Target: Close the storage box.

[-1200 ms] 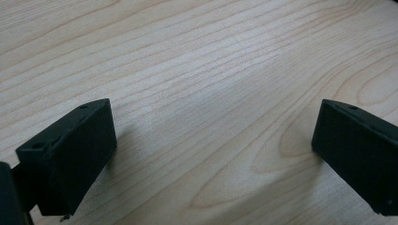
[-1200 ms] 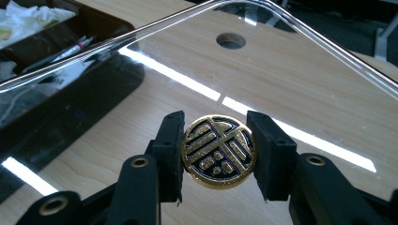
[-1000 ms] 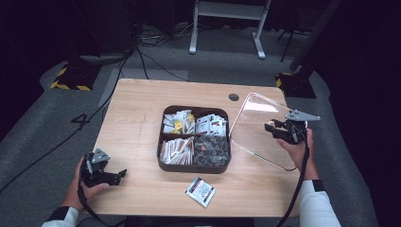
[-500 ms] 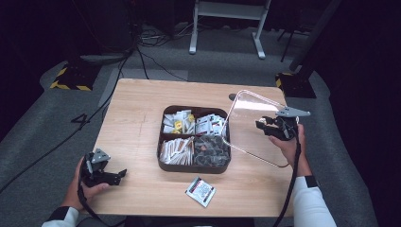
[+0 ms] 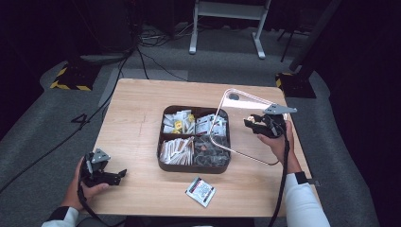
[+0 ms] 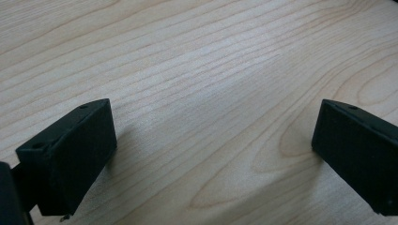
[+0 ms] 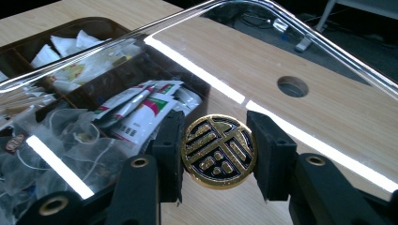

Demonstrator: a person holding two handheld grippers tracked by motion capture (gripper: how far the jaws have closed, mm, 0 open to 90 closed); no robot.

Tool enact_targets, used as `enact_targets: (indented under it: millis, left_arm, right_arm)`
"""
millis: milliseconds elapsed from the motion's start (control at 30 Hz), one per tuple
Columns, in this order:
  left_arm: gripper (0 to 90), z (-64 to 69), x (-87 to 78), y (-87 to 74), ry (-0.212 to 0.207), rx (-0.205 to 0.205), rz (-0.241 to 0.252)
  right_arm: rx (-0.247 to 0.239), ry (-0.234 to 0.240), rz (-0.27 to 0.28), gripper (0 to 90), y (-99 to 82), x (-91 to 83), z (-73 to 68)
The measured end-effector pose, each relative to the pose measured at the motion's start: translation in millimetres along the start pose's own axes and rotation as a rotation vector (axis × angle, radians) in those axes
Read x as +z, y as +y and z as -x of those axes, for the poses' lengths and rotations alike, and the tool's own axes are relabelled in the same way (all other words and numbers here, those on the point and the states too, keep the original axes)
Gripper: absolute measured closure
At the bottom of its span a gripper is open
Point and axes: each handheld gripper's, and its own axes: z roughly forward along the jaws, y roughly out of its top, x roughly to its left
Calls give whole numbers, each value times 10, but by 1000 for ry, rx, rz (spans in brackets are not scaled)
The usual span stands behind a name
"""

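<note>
**Clear lid held by its gold knob over the box's right side**

The right gripper [image 7: 218, 154] has its two black jaws pressed on either side of a round gold-and-black knob [image 7: 218, 151] – the handle of a clear lid [image 5: 243, 124] with rounded corners. In the high view the lid hangs tilted above the right half of the table [image 5: 137, 109], its left edge over the right-hand compartments of the dark box [image 5: 194, 167] and its far corner toward the table's far right corner, where a round hole [image 5: 233, 96] in the wood shows through the plastic. The right gripper view looks through the lid at red-and-white sachets [image 7: 141, 105] and see-through tea bags [image 7: 70, 136] in the box below.

The box sits near the middle of the table, split into four compartments, each filled with packets. A single loose sachet [image 5: 200, 191] lies flat near the table's near edge, just in front of the box and apart from it.

The left gripper [image 5: 101, 171] rests at the near left corner of the table, well apart from the box – its jaws stand wide, with only bare wood between them in the left gripper view
</note>
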Motion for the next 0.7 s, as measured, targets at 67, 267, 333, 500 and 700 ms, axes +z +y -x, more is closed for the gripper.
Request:
enact_targets:
  millis: [67, 267, 333, 500, 700]
  left_arm:
    - [5, 0, 0, 0, 0, 0, 0]
    - [5, 0, 0, 0, 0, 0, 0]
    - [5, 0, 0, 0, 0, 0, 0]
    - [5, 0, 0, 0, 0, 0, 0]
    - [5, 0, 0, 0, 0, 0, 0]
  right_arm:
    - [-8, 9, -5, 590, 19, 40, -42]
    - [-24, 32, -13, 590, 82, 156, -163]
    - [-26, 39, -11, 590, 106, 193, -203]
    - [-40, 63, -10, 590, 168, 279, -314]
    - [-58, 85, -16, 590, 220, 374, -422]
